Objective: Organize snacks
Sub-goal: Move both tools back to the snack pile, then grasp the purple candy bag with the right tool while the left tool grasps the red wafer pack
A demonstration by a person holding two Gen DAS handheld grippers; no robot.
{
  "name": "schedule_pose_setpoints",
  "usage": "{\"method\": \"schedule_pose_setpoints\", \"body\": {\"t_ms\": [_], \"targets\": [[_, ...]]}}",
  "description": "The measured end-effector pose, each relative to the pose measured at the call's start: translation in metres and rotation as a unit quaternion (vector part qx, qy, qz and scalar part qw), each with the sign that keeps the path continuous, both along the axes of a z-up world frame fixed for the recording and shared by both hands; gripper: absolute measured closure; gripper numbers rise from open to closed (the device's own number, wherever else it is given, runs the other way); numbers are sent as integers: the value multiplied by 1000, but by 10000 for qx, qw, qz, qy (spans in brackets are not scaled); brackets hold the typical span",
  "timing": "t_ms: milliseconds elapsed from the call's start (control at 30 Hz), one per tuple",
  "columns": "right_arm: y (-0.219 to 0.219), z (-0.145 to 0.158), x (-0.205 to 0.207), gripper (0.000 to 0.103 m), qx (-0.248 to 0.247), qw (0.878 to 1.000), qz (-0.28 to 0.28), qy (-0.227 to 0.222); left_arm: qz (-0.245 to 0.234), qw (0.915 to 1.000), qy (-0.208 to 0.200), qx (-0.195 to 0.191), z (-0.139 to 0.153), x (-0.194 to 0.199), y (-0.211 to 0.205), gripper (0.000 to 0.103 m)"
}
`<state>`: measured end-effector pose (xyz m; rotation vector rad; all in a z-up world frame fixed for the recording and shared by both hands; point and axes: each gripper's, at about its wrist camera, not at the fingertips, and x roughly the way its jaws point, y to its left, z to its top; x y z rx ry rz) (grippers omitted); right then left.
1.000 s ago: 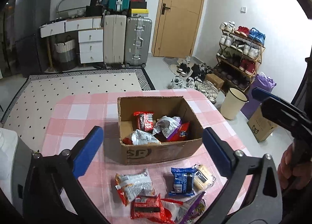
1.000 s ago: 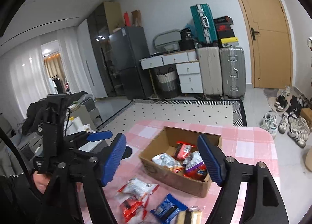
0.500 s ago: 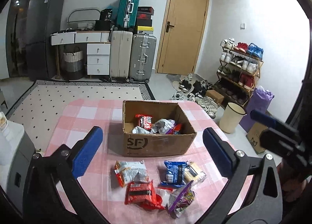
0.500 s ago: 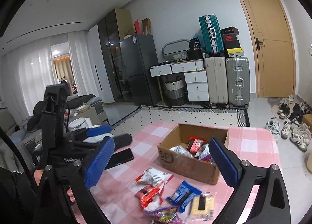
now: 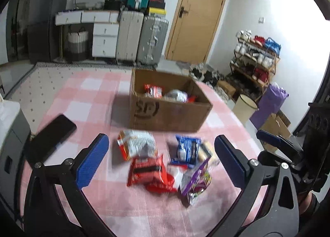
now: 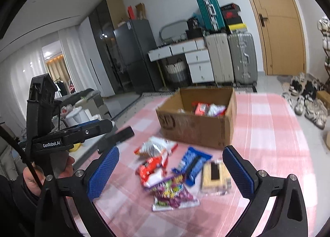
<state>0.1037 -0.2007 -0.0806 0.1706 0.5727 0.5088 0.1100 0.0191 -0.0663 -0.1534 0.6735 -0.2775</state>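
A cardboard box (image 5: 171, 113) holding several snack packets stands on the pink checked table (image 5: 86, 105); it also shows in the right wrist view (image 6: 196, 127). In front of it lie loose snacks: a white-red packet (image 5: 135, 146), a red packet (image 5: 147, 172), a blue packet (image 5: 187, 150), a purple packet (image 5: 197, 181) and a yellow cracker pack (image 6: 215, 177). My left gripper (image 5: 160, 160) is open and empty, above the loose snacks. My right gripper (image 6: 171, 172) is open and empty, above the same pile.
A black phone (image 5: 50, 136) lies at the table's left edge. A grey appliance (image 5: 10, 134) stands left of the table. Suitcases (image 5: 142, 39), a drawer unit and a door are behind; a shoe rack (image 5: 255, 57), a bin (image 5: 245, 107) and bags are to the right.
Both grippers have pulled back from the box and tilted down toward the loose snacks. The phone has come into the left wrist view. Both stay open.
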Motion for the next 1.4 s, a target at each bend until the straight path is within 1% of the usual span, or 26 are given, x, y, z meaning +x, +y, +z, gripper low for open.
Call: {"method": "schedule_pose_setpoints", "body": {"t_ms": [67,167,233,367,467,533,633,700,800,1033,1100,1133,1167,1200,1233,1333,1400], "targets": [[2,-13,-2,1,-13,10000,42,56,-51,9999,146,32,-16,1,-3,1],[6,-31,-2,1,-120,9996,123,208,-55,9997,231,28,-37,1,-5,1],[8,-43,-1,1,-162,9992,165,323,-83,9993,362,43,-51,1,-6,1],[12,-64,2,1,-204,9981,204,550,-78,9985,525,115,-72,-1,-8,1],[17,-74,4,1,-280,9972,259,644,-64,9978,654,77,-87,-2,-6,1],[22,-82,8,1,-316,9964,303,729,3,9975,696,72,-93,-2,-3,1],[27,-92,15,1,-361,9947,392,883,34,9966,820,-42,-103,-2,2,1],[31,-96,18,1,-399,9937,445,952,49,9961,877,-4,-108,-2,4,1],[36,-100,23,1,-411,9926,523,1017,68,9957,924,-12,-111,-4,9,1],[50,-108,31,2,-547,9902,657,1102,235,9940,1046,-216,-113,-9,29,1],[54,-109,33,3,-662,9899,621,1093,247,9929,1128,-289,-116,-10,33,1],[54,-109,33,4,-672,9898,618,1095,259,9925,1152,-318,-117,-10,35,1],[55,-110,35,8,-677,9896,605,1113,282,9923,1164,-330,-118,-10,36,1],[56,-112,37,16,-677,9891,626,1151,308,9920,1173,-336,-119,-10,38,1],[57,-113,39,21,-679,9884,653,1195,325,9918,1186,-345,-120,-10,40,1],[60,-118,43,25,-754,9864,651,1305,366,9908,1241,-403,-122,-10,44,1],[61,-121,45,36,-771,9859,643,1337,383,9902,1265,-441,-124,-10,46,1]]}}
